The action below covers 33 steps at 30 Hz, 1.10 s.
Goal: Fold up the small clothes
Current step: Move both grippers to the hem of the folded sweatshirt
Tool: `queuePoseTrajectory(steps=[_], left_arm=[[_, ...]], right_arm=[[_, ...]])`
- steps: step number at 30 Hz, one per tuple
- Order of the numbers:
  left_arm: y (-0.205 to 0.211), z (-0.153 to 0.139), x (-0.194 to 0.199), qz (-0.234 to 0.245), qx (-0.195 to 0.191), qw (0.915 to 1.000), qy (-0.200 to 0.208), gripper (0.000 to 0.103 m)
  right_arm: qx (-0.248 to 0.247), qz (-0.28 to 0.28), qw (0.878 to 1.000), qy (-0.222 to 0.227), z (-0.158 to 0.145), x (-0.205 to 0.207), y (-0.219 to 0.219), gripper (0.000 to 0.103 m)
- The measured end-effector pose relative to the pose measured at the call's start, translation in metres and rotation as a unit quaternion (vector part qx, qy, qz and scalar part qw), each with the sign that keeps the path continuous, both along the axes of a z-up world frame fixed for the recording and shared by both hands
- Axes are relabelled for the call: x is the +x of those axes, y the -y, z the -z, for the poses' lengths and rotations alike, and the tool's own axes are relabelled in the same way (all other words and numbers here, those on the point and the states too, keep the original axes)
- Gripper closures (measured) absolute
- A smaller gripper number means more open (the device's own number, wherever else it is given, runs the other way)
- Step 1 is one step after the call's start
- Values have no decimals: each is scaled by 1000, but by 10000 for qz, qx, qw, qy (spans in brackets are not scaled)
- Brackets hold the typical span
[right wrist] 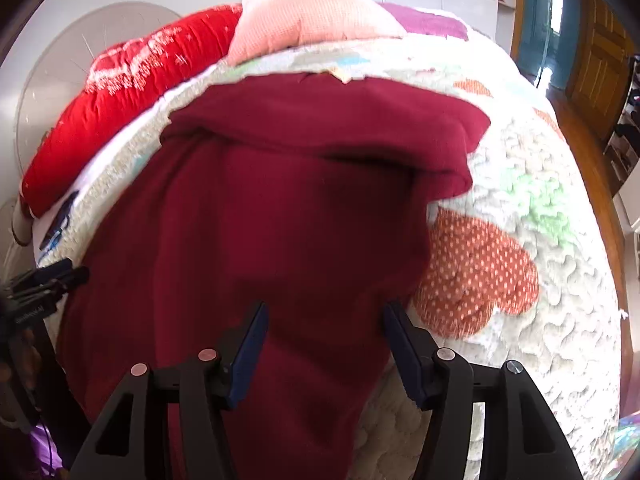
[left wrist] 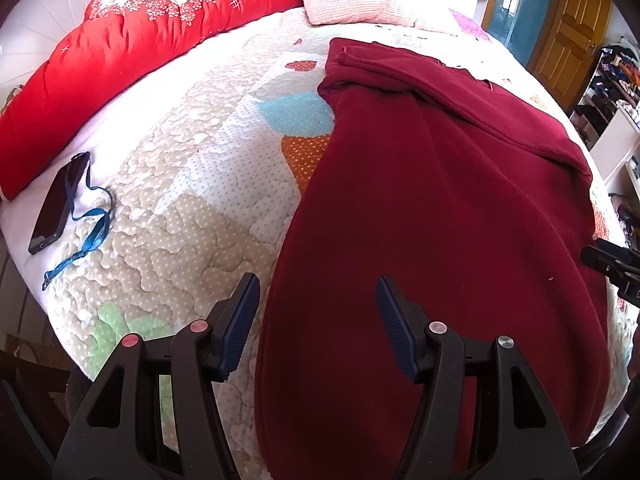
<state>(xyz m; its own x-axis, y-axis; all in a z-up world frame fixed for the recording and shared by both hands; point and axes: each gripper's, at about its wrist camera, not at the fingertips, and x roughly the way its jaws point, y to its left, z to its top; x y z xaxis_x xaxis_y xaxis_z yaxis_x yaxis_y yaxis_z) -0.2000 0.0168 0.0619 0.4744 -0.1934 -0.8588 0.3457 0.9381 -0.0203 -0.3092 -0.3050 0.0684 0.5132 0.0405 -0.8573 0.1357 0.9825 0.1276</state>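
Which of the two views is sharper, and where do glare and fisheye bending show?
Left wrist view: sharp, quilt stitching crisp on the bed; the white wall at far left is washed out. Right wrist view: smeared by blur, most on the maroon garment and red quilt. Both views bulge the bed and darken at the corners.

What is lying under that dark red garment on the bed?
The dark red garment lies on a patchwork quilt that shows all around it. Whatever is directly beneath the fabric is covered.

Home bedroom — quilted bed [left wrist: 208, 184], pillow [left wrist: 360, 0], wooden door [left wrist: 572, 40].
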Motion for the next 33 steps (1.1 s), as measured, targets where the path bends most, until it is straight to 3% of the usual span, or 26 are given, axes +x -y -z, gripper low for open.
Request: queuePoseTrajectory(steps=[14, 20, 24, 28, 33], left_arm=[[-11, 7, -7, -106, -11, 9998, -175, 43], [-31, 7, -12, -225, -270, 9985, -427, 43], [-42, 9, -19, -164, -150, 9987, -449, 43], [-54, 10, -18, -190, -401, 9975, -554, 43], [-64, 8, -23, -206, -652, 9956, -636, 43]], right_arm=[[3, -271, 9995, 162, -10, -19, -10, 40], [-276, -83, 9991, -301, 12, -12, 0, 40], [-11, -161, 9998, -143, 3, -27, 8, 40], [205, -218, 9994, -153, -1, -45, 13, 39], [811, -574, 9946, -298, -1, -79, 15, 34]])
